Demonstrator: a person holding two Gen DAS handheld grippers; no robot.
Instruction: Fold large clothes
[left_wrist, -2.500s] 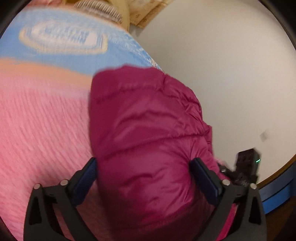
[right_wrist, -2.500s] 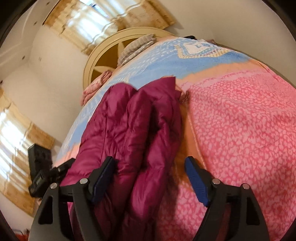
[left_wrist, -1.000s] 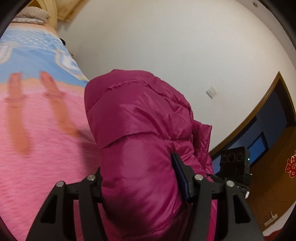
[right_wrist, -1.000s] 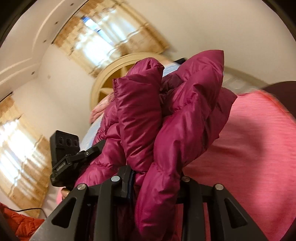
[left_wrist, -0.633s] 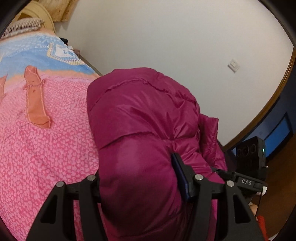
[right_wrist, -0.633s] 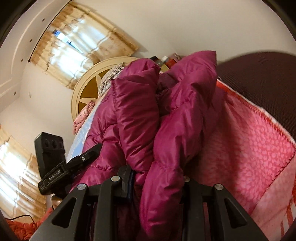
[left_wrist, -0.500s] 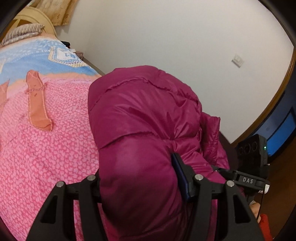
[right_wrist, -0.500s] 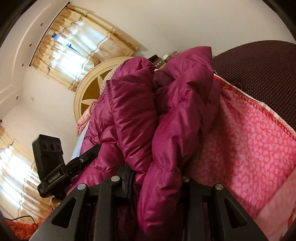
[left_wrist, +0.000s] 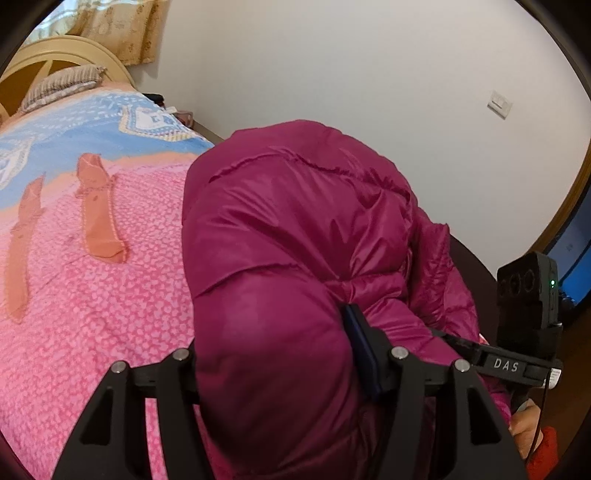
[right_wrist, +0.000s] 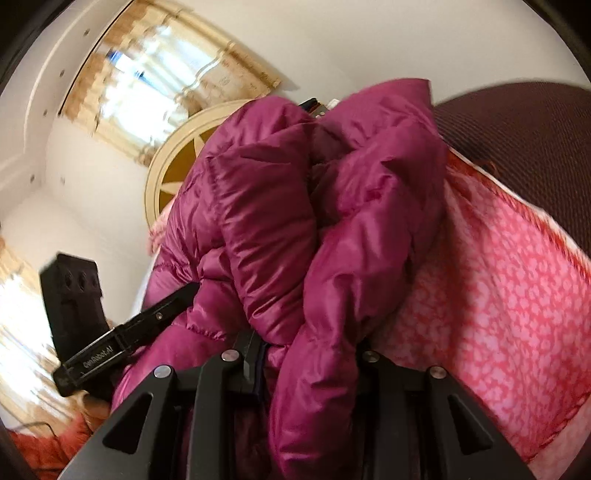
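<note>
One puffy magenta quilted jacket (left_wrist: 295, 240)

Jacket (left_wrist: 295, 258) on bed (left_wrist: 92, 295)

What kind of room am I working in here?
Almost certainly a bedroom: a bed with a pink and blue bedspread, a round cream headboard with a striped pillow against it, and a curtained window.

The jacket (left_wrist: 295, 240) is filling the space ahead of both tools. Open bedspread (left_wrist: 92, 295) is lying clear to its left; the wall (left_wrist: 351, 74) is standing close on its right.
</note>
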